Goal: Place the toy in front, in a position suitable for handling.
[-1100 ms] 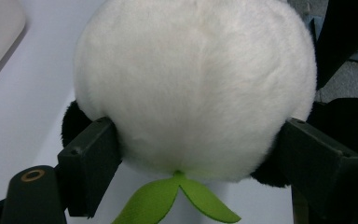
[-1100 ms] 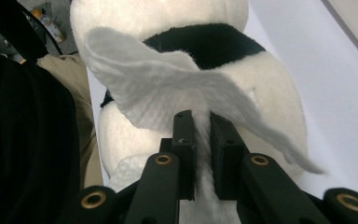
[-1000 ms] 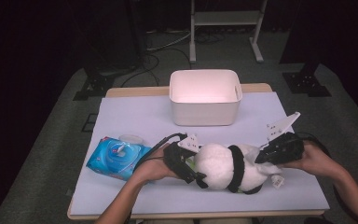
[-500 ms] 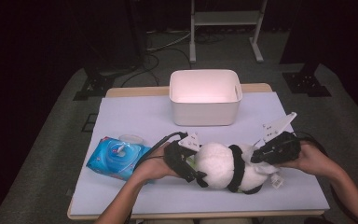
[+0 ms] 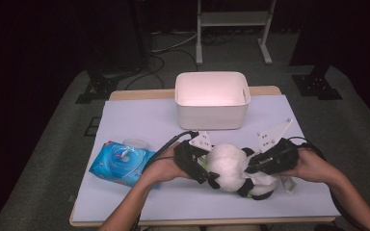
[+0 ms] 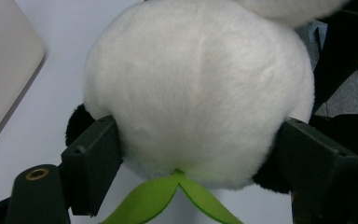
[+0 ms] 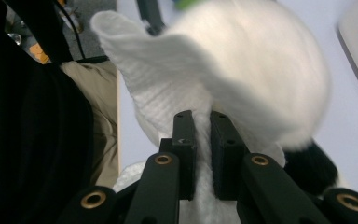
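Inward-facing, left gripper (image 5: pixel 203 166) jaws clasp the plush panda (image 5: pixel 231 166); right gripper (image 5: pixel 255 166) jaws pinch a white wipe (image 7: pixel 168 60).

- The plush toy (image 5: pixel 233 168) is soft pile cloth, white and fluffy on its round part, with black fuzzy patches (image 6: pixel 77 123) and a flat green felt-like leaf (image 6: pixel 168 198) under it.
- The wipe (image 7: pixel 168 70) pinched by the right gripper (image 7: pixel 201 140) looks like thin white cloth or paper with a fine ribbed, matt texture.
- Both grippers' jaws are matt black plastic; brass-coloured metal inserts (image 7: pixel 163 159) shine dully in them. The left gripper (image 6: pixel 200 158) looks the same.
- The bin (image 5: pixel 212 113) near the far edge is smooth, matt, off-white plastic.
- The wipes pack (image 5: pixel 123 163) near the left edge is glossy blue plastic film.
- The table cover (image 5: pixel 139 118) is smooth, matt, pale sheet; the table's edge (image 5: pixel 139 94) looks like light wood.
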Motion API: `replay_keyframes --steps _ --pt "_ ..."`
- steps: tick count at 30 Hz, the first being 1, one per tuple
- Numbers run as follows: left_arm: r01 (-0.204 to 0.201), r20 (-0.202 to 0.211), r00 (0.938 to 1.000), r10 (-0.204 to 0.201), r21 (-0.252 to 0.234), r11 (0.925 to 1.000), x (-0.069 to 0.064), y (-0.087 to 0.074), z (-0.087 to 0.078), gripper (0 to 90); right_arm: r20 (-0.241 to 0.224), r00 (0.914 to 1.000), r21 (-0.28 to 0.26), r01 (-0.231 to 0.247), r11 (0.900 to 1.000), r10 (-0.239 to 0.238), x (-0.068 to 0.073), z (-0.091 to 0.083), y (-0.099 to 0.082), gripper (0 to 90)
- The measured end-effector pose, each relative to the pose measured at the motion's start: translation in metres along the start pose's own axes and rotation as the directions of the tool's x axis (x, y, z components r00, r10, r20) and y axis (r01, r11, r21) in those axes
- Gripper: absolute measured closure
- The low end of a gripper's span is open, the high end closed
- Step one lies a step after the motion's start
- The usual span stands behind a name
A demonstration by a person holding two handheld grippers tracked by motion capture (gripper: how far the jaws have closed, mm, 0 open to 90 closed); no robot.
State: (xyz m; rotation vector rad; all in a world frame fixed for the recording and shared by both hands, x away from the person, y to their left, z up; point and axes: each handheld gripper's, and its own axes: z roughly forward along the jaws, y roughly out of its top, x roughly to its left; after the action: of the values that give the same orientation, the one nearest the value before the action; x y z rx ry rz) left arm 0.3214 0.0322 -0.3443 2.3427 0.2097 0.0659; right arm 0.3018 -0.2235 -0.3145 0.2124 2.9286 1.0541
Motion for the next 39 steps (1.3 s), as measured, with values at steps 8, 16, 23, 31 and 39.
replay_keyframes --steps 8,16,23,31,39 --pt "-0.005 -0.002 1.0000 0.005 -0.011 0.9999 0.000 0.006 0.001 18.2 -0.025 0.9973 -0.012 0.068 0.9976 -0.068 0.004 0.008 0.031 81.0" --pt "-0.012 -0.006 0.9999 0.012 -0.003 0.9999 0.000 0.009 0.002 18.1 -0.035 0.9949 -0.020 0.094 0.9954 -0.095 0.005 0.017 0.049 80.9" --pt "-0.011 -0.006 0.9999 0.012 0.003 0.9999 0.001 0.008 0.002 18.0 -0.053 0.9966 -0.032 0.061 0.9976 -0.063 0.005 0.014 0.031 80.9" --pt "0.001 -0.008 1.0000 -0.001 0.005 1.0000 0.003 0.005 0.002 18.0 -0.058 0.9982 -0.023 0.014 0.9996 -0.015 0.005 0.009 0.007 80.9" --pt "0.015 -0.004 0.9999 -0.015 0.005 0.9999 0.005 0.002 0.003 18.0 -0.043 0.9990 -0.005 -0.013 0.9999 0.012 -0.001 0.007 -0.008 81.0"
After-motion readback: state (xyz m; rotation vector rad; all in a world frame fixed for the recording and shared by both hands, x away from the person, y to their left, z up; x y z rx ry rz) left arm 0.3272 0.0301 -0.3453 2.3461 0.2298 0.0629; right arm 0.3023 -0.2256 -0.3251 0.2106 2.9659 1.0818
